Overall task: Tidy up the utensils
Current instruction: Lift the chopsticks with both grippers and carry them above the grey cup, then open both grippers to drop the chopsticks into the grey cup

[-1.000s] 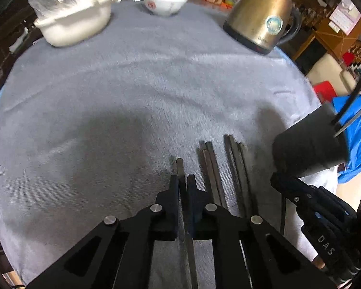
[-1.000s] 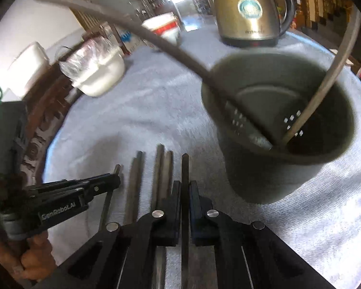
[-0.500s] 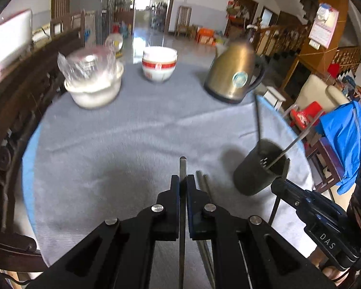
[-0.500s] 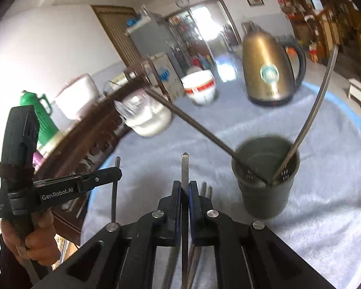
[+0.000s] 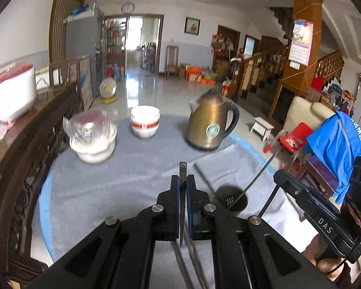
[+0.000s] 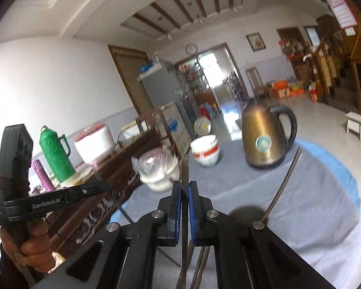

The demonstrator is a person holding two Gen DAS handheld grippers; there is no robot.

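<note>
My left gripper [image 5: 183, 180] is shut on a dark chopstick [image 5: 182, 168] and holds it high above the grey cloth. My right gripper [image 6: 184, 186] is shut on another dark chopstick [image 6: 185, 168], also lifted high. The dark utensil cup [image 5: 231, 198] stands on the cloth below, to the right of the left gripper, with two chopsticks [image 5: 260, 178] leaning out of it. In the right wrist view the cup [image 6: 244, 213] shows just right of the fingers, with a chopstick [image 6: 282, 185] sticking out. More chopsticks [image 5: 192, 260] lie on the cloth beneath the left gripper.
A gold kettle [image 5: 209, 125], a red-and-white bowl [image 5: 145, 121] and a plastic-covered white bowl [image 5: 92, 136] stand at the table's far side. A dark wooden sideboard [image 5: 24, 159] runs along the left. The right gripper's body [image 5: 315, 216] shows at the left view's right.
Both grippers have risen well above the table, each with its chopstick. The cup and the remaining chopsticks now lie far below and look smaller.
</note>
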